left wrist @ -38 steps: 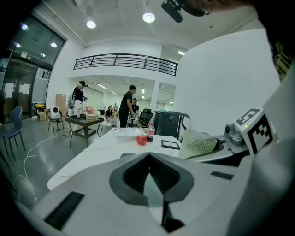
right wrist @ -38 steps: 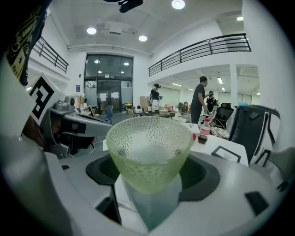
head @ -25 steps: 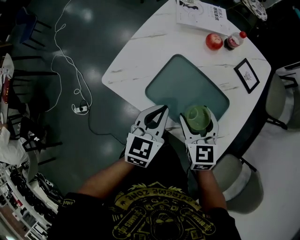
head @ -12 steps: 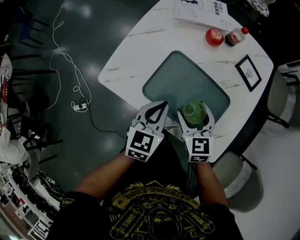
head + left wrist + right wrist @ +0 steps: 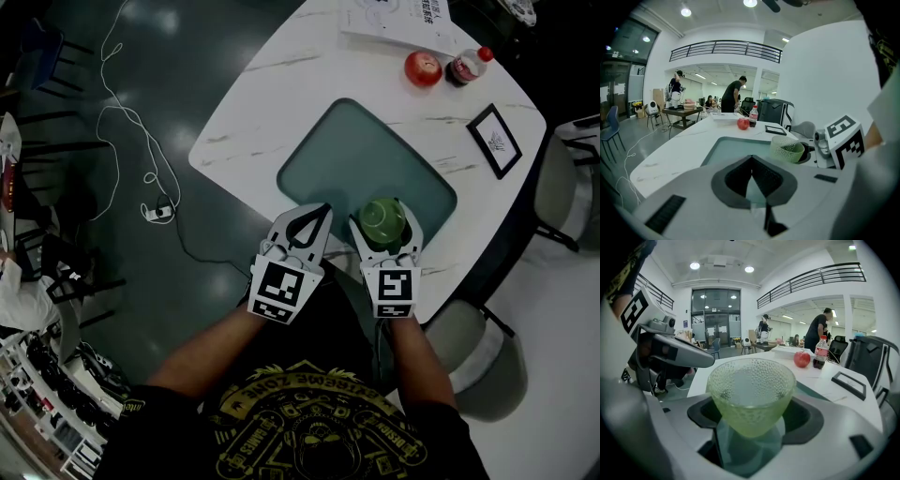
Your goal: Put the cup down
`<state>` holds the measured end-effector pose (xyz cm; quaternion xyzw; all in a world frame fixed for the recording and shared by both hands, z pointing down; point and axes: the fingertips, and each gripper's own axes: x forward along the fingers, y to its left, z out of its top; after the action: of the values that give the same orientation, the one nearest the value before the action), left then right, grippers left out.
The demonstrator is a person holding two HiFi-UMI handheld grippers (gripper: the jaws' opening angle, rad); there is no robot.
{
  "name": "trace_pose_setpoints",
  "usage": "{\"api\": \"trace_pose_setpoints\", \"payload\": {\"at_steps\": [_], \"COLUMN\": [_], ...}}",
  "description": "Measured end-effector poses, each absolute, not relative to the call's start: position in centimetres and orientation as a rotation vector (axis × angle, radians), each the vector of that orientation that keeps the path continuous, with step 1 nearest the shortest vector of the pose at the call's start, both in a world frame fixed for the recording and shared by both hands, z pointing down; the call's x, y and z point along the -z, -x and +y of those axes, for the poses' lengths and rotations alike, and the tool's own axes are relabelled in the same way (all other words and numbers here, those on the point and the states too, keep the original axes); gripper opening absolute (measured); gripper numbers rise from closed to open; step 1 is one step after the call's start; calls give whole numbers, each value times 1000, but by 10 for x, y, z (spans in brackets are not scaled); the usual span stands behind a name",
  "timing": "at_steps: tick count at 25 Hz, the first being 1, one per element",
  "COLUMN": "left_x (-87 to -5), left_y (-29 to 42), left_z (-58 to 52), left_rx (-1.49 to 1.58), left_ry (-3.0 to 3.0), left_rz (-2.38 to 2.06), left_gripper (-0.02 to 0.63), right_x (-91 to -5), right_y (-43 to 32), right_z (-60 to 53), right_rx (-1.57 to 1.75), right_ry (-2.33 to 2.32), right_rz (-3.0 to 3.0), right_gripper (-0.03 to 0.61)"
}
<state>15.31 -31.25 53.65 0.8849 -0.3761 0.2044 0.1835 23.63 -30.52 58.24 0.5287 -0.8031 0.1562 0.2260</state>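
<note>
A green dimpled glass cup [image 5: 750, 394] sits upright between the jaws of my right gripper [image 5: 751, 418], which is shut on it. In the head view the cup [image 5: 382, 221] hangs over the near edge of the teal mat [image 5: 366, 169] on the white marble table [image 5: 272, 84]. My left gripper [image 5: 302, 234] is beside it on the left, shut with nothing held; its jaw tips meet [image 5: 752, 176]. From the left gripper view the cup [image 5: 787, 149] shows at the right.
At the table's far side lie a red apple [image 5: 423, 67], a small cola bottle [image 5: 466, 67], a white booklet [image 5: 398, 21] and a black framed card [image 5: 494, 141]. A grey chair [image 5: 558, 187] stands right of the table. A cable [image 5: 131, 122] runs across the floor at left.
Both grippers have moved a little forward over the table, the cup going with the right one. The jaws have kept their states.
</note>
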Motion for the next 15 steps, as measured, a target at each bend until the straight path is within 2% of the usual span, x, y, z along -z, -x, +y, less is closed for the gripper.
{"api": "trace_pose_setpoints", "payload": {"at_steps": [15], "left_x": [-535], "left_y": [-146], "left_z": [-308], "left_rx": [-560], "left_ry": [-2458], "left_rz": [-1079], "left_gripper": [11], "right_x": [-587], "right_y": [-235], "right_z": [-306], "right_rx": [-431], "right_ry": [-1434], "right_rz": [-2250], "right_gripper": [373]}}
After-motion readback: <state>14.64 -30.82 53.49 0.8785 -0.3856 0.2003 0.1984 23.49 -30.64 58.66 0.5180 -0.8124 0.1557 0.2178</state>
